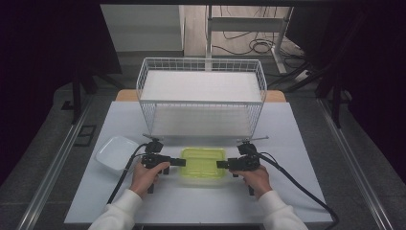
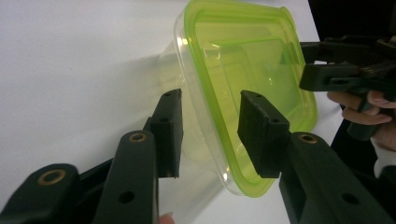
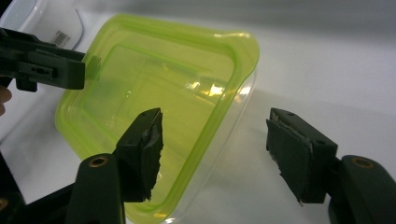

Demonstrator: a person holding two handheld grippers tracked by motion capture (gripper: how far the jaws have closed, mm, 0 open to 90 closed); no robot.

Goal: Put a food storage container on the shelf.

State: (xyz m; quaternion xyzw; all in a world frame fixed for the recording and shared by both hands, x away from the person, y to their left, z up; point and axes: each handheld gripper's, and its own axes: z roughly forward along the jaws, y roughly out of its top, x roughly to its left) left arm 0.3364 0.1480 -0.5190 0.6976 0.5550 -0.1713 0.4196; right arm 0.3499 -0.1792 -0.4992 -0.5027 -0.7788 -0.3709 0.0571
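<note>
A clear plastic container with a lime-green lid [image 1: 201, 163] sits on the white table, near the front. My left gripper [image 1: 181, 162] reaches its left end and my right gripper [image 1: 221, 164] its right end. In the left gripper view, the container's [image 2: 243, 60] rim and clear wall run between the left gripper's [image 2: 210, 135] pads; I see no firm press, and the right gripper [image 2: 322, 70] shows at the far end. In the right gripper view, the right gripper [image 3: 219, 149] stands wide around a corner of the container [image 3: 154, 84], one pad well off it. The left gripper [image 3: 51, 67] shows across the lid.
A white wire basket rack [image 1: 201, 96] with two shelves stands behind the container. A white square dish [image 1: 116, 153] lies left of my left hand, also seen as the dish [image 3: 28, 18] in the right gripper view. Cables trail from both grippers toward the table's [image 1: 287, 191] front edge.
</note>
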